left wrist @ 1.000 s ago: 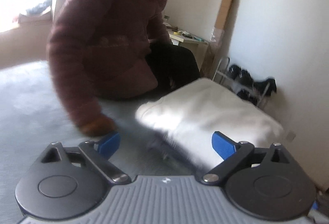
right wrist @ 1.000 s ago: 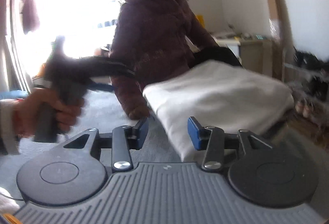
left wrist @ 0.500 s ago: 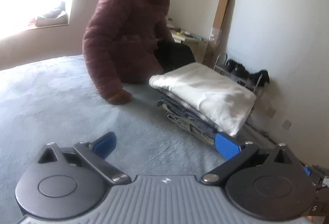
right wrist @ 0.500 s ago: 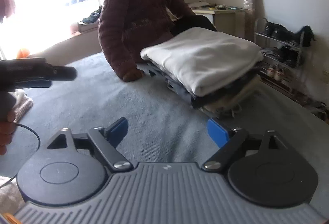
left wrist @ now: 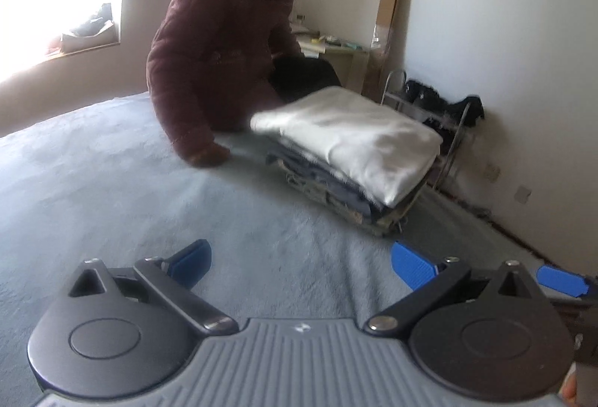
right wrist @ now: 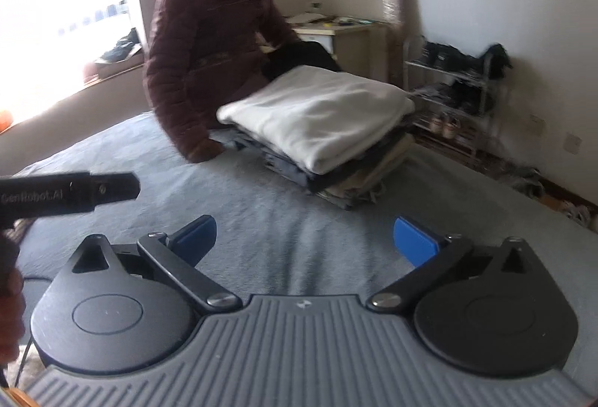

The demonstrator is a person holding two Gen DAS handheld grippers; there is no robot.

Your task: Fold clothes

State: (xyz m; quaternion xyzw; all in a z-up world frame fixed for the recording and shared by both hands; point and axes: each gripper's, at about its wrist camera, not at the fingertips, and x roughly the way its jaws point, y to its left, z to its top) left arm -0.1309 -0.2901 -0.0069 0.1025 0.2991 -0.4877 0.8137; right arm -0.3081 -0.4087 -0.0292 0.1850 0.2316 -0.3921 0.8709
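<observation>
Both your left gripper (left wrist: 301, 263) and right gripper (right wrist: 304, 239) are spread, empty. That stack of folded clothes (right wrist: 317, 130) is soft and floppy, so grab folded edges.

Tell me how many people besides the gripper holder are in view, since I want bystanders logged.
1. A woman in a maroon padded jacket sits on the grey blanket, just left of the stack of folded clothes. Anyone outside the frames cannot be ruled out.
</observation>
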